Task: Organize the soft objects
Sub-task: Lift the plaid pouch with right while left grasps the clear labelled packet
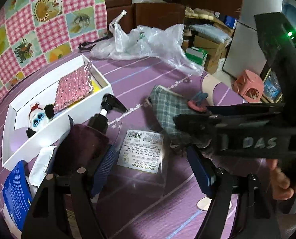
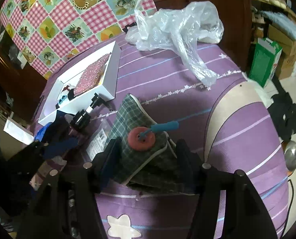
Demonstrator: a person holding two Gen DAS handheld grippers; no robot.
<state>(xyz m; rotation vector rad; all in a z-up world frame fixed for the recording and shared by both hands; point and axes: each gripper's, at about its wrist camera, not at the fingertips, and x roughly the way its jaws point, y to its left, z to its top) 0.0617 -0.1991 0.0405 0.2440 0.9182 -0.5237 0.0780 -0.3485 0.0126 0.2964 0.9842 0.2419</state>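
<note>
Plaid pouch (image 2: 140, 153) sits btwn right claw (image 2: 148, 155) fingers, pinched; left claw (image 1: 154, 165) spread.

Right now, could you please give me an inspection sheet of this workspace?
Surface: purple striped bedspread, star trim.
Job's things: plaid pouch with red button; white box holding a panda plush and a pink studded pad.
Clutter: pump bottle, labelled packet, plastic bag, blue pack.
Grippers: left gripper open over the packet, bottle beside one finger; right gripper around the pouch, grip cannot be told.
Cables: black strap by the bag.
Surroundings: checked cloth, cardboard boxes, pink stool.
</note>
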